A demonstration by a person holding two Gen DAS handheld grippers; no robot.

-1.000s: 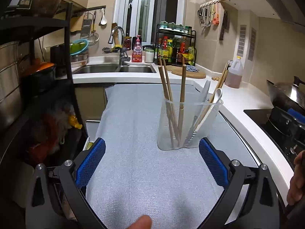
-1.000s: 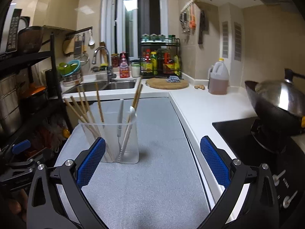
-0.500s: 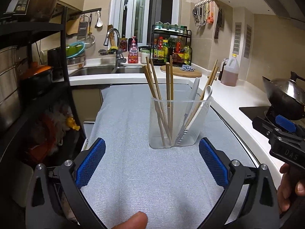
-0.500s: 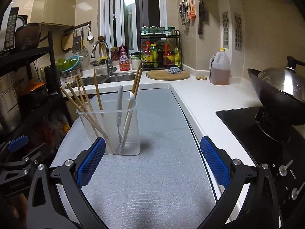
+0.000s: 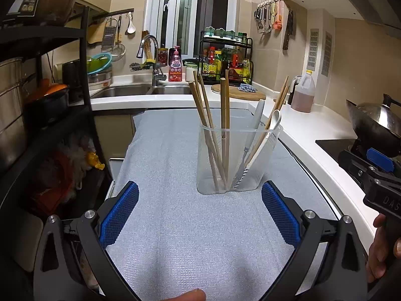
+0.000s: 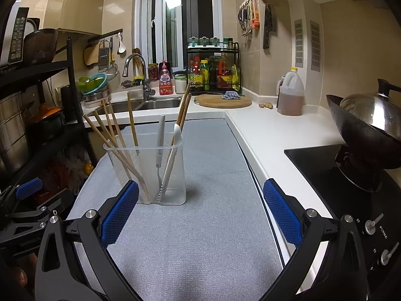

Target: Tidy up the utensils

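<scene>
Beside right gripper (image 6: 200, 212), stove knobs (image 6: 373, 224); unseen leftward

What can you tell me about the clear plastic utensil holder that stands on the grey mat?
The clear plastic utensil holder is a tall, translucent cup, wider at its rim than at its base. It stands upright on the grey textured mat, ahead of both open grippers, and neither touches it. An inner wall seems to divide it in two. One side holds several wooden chopsticks. The other holds a grey-handled utensil, a white spoon and two more chopsticks. All lean against the rim.
</scene>
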